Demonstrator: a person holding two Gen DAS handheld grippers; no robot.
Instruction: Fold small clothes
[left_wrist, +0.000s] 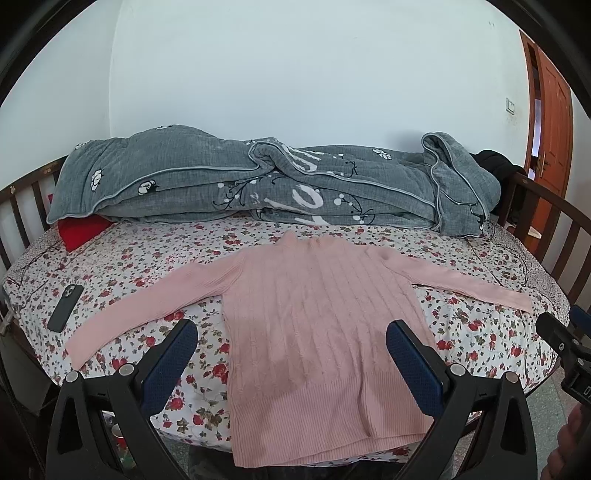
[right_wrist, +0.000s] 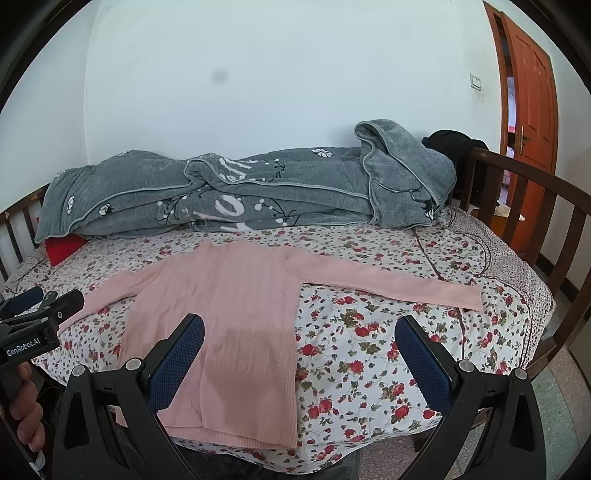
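Nearest the cameras, the left gripper (left_wrist: 291, 341) hangs with its jaws wide apart and nothing between them, poised above the lower body of the sweater (left_wrist: 317, 332). The right gripper (right_wrist: 299, 338) is just as wide and just as empty, set over the sweater's right edge and the bare floral sheet beside it. Neither one touches the cloth; they seem held back at the near edge of the bed (right_wrist: 406, 295) so that both can reach a hem corner or a sleeve to start the first fold, which looks not yet begun.

The sweater is pink, ribbed in long vertical cables with a tighter band at the hem. It lies flat on the bed, hem hanging slightly over the near edge, collar away, both sleeves spread out to the sides. It looks soft and stretchy, likely to drag on the sheet if pulled.

Left of it, well apart, lies a dark phone (left_wrist: 65, 308). Farther back a rumpled grey quilt (left_wrist: 258, 184) is pushed against the wall, probably to leave room for folding, with a red cushion (left_wrist: 83, 230) poking out under it.
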